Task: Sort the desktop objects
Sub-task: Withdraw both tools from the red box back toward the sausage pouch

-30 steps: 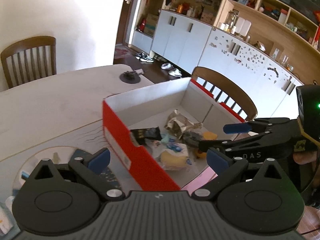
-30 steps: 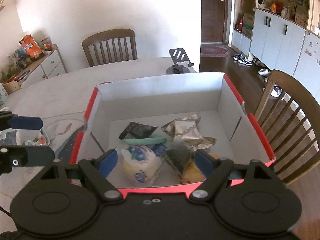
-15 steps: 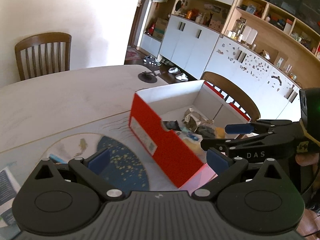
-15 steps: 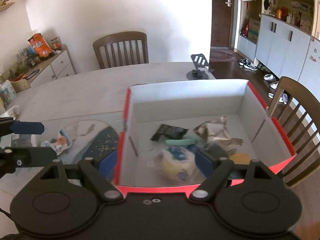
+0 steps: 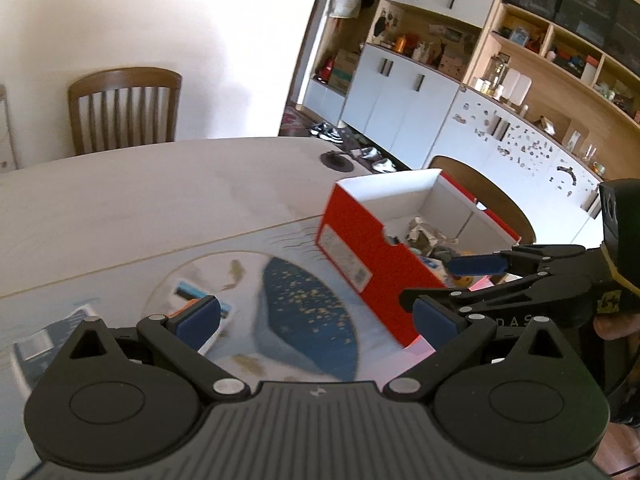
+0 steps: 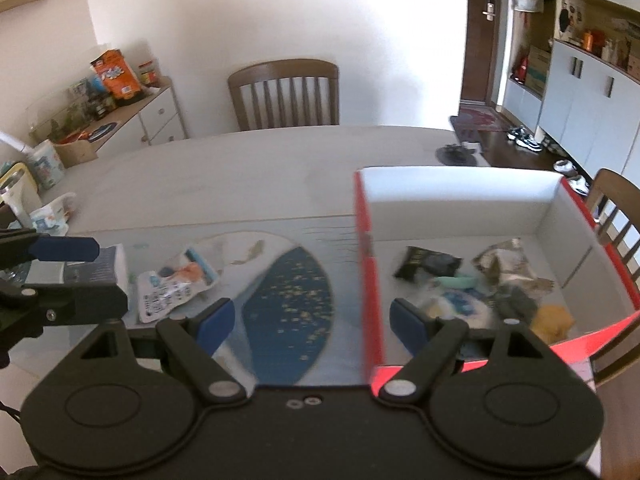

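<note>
A red shoebox (image 6: pixel 370 280) with a white inside stands on the table at the right; it also shows in the left wrist view (image 5: pixel 360 252). It holds several items: a black packet (image 6: pixel 426 266), a crumpled foil wrapper (image 6: pixel 506 264), a white and blue packet (image 6: pixel 456 306) and a yellow item (image 6: pixel 554 320). A flat snack pouch (image 6: pixel 172 284) and a grey box (image 6: pixel 94 270) lie on the mat to the left. My left gripper (image 5: pixel 316 320) is open and empty above the mat. My right gripper (image 6: pixel 310 322) is open and empty, over the box's left wall.
A round white and blue printed mat (image 6: pixel 288 300) covers the near table. A black phone stand (image 6: pixel 456 154) sits at the far table edge. Wooden chairs stand at the far side (image 6: pixel 284 96) and at the right (image 6: pixel 616 208). Cabinets line the right wall.
Both grippers have swung left, away from the box and toward the mat. The pouch and grey box have come into view. Both stay open and empty.
</note>
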Action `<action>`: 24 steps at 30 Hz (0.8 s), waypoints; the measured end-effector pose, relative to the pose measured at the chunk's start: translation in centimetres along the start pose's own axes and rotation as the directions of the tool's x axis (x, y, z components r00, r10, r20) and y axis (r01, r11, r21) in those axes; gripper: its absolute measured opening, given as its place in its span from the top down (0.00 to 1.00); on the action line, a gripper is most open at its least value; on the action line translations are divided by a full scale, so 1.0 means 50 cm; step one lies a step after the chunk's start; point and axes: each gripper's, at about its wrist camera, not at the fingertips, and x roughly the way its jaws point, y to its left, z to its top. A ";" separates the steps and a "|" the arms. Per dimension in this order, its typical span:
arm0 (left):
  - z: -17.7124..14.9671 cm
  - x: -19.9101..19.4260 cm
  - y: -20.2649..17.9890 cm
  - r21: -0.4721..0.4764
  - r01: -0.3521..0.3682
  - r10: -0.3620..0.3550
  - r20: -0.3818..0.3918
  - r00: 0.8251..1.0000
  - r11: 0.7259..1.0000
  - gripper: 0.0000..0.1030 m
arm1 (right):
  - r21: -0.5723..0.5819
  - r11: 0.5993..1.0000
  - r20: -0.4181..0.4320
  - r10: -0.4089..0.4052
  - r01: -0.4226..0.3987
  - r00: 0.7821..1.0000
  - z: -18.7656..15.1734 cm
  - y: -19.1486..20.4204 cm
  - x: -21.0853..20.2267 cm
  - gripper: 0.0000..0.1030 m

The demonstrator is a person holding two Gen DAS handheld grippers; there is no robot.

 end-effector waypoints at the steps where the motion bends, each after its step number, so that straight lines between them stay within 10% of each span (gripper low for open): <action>1: -0.003 -0.006 0.008 -0.002 -0.003 0.003 0.002 1.000 1.000 0.00 | -0.004 1.000 -0.001 0.003 -0.003 1.000 0.000 0.012 0.003 0.18; 24: -0.074 -0.103 0.196 -0.063 -0.142 0.146 0.062 0.987 0.988 0.00 | -0.082 0.996 -0.036 0.037 -0.040 0.999 0.014 0.210 0.090 0.18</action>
